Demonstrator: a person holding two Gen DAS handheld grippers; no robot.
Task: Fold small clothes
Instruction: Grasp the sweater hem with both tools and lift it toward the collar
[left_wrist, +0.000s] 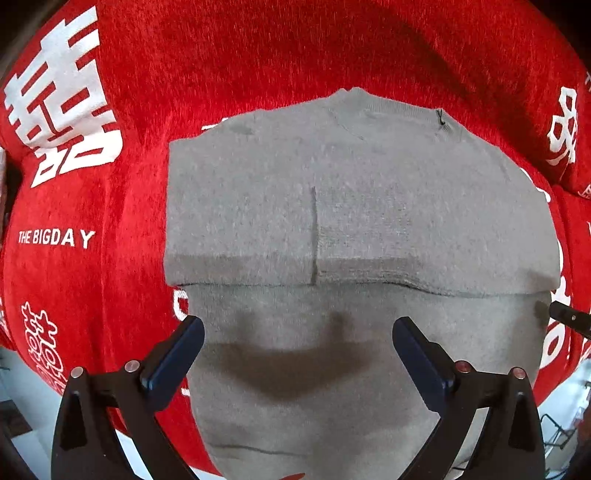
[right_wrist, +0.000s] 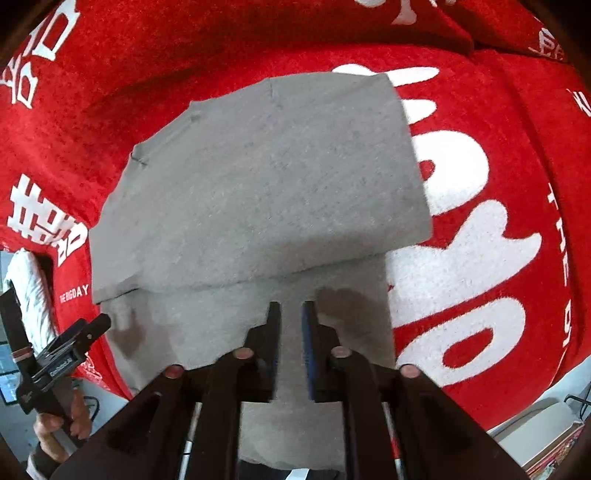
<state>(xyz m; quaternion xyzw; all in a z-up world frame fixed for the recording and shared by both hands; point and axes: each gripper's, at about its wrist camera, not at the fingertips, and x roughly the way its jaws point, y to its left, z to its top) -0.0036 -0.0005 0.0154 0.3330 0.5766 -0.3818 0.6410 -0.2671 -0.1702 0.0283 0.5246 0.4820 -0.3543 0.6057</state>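
A grey garment (left_wrist: 332, 206) lies flat on a red cloth, its sides folded in over the body and its collar at the far end. It also shows in the right wrist view (right_wrist: 266, 184). My left gripper (left_wrist: 297, 328) is open and empty, hovering over the garment's near part. My right gripper (right_wrist: 291, 310) has its jaws nearly closed with a narrow gap, nothing between them, above the garment's near part. The left gripper shows at the left of the right wrist view (right_wrist: 79, 332); the right gripper's tip shows at the right edge of the left wrist view (left_wrist: 569, 317).
The red cloth (left_wrist: 221, 55) with white characters and the words "THE BIGDAY" covers the work surface; it also shows in the right wrist view (right_wrist: 498, 221). Its near edge drops off to a pale floor (right_wrist: 535, 424). A white bundle (right_wrist: 26, 280) lies at the left.
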